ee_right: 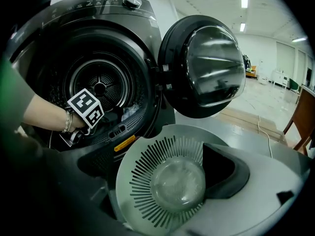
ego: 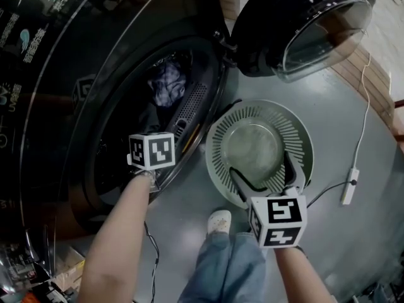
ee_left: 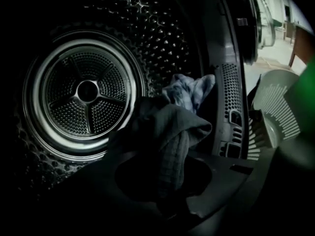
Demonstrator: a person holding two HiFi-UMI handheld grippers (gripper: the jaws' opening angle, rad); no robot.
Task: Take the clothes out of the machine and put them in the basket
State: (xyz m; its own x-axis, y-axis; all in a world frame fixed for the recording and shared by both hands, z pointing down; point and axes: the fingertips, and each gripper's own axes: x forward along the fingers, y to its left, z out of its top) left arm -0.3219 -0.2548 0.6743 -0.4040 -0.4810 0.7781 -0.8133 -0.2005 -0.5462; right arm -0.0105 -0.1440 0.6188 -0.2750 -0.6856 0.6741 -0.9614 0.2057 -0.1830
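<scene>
Your left gripper (ee_left: pixel 170 183) has its fingers pinched shut on a fold of the dark grey garment (ee_left: pixel 165 127), which bunches up just beyond the fingertips inside the drum (ee_left: pixel 88 90). It looks soft, light and limp, so expect it to trail as it comes out; a gathered fold like this one is the place to hold. Beyond it, farther from the fingers, lies one blue patterned garment (ee_left: pixel 189 90), which makes two pieces in sight. Your right gripper (ego: pixel 259 164) has its fingers wide apart and empty, with the one basket (ego: pixel 297 131) directly beneath them, nothing in it.
</scene>
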